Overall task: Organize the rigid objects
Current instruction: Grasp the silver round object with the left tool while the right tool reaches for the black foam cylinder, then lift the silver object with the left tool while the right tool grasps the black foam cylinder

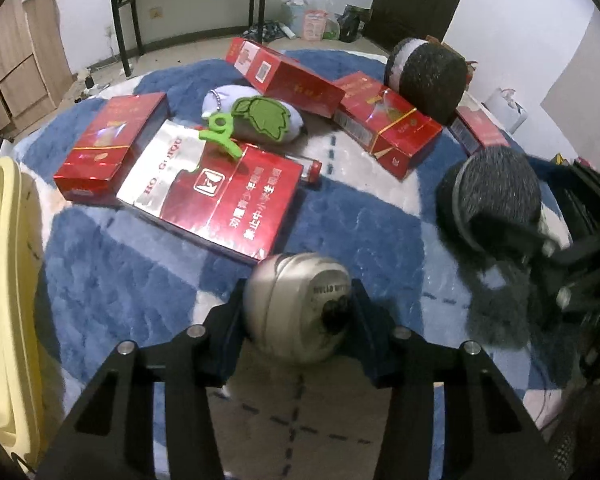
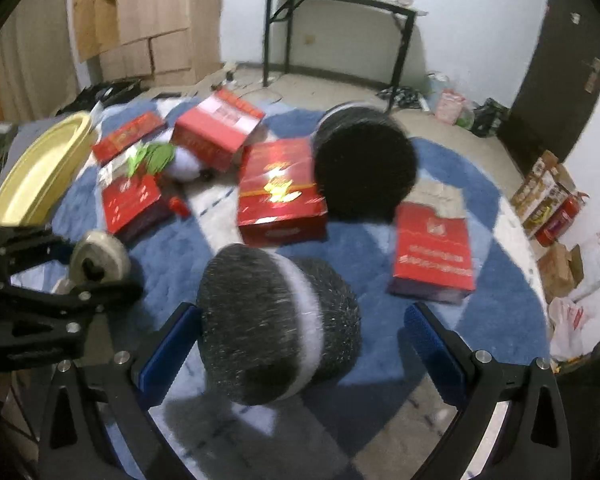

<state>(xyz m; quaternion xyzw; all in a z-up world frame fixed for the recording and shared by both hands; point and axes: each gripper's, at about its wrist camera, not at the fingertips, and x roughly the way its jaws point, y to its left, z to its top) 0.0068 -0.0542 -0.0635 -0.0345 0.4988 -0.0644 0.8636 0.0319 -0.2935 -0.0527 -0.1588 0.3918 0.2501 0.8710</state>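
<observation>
We hold a black gripper in each hand over a fluffy blue and white rug (image 1: pixel 112 280).

Our left gripper (image 1: pixel 298 312) has its jaws closed tight on a round silver tin (image 1: pixel 296 308). The tin sits between the two pads, low in the left view. It has a small dark knob on its face. From the right view we see the same silver tin (image 2: pixel 100 262) at the left side, in the left gripper (image 2: pixel 96 284).

Our right gripper (image 2: pixel 300 344) has its jaws wide apart. A fuzzy dark grey roll with a white band (image 2: pixel 278 324) stands between them. The left blue pad (image 2: pixel 166 352) is just beside the roll, and we cannot tell if it touches. The right blue pad (image 2: pixel 430 344) is well away from it.

A second dark fuzzy roll (image 2: pixel 364 168) lies farther back on the rug.

Shiny red boxes lie all around. One big red and silver box (image 1: pixel 216 192) lies flat just behind the tin. A green plastic clip (image 1: pixel 220 136) rests on its far edge. Behind the clip is a soft white toy with a green leaf (image 1: pixel 260 116). A small red lighter (image 1: pixel 312 170) lies beside the big box.

A pale yellow tray (image 1: pixel 4 280) sits at the left edge of the rug.
</observation>
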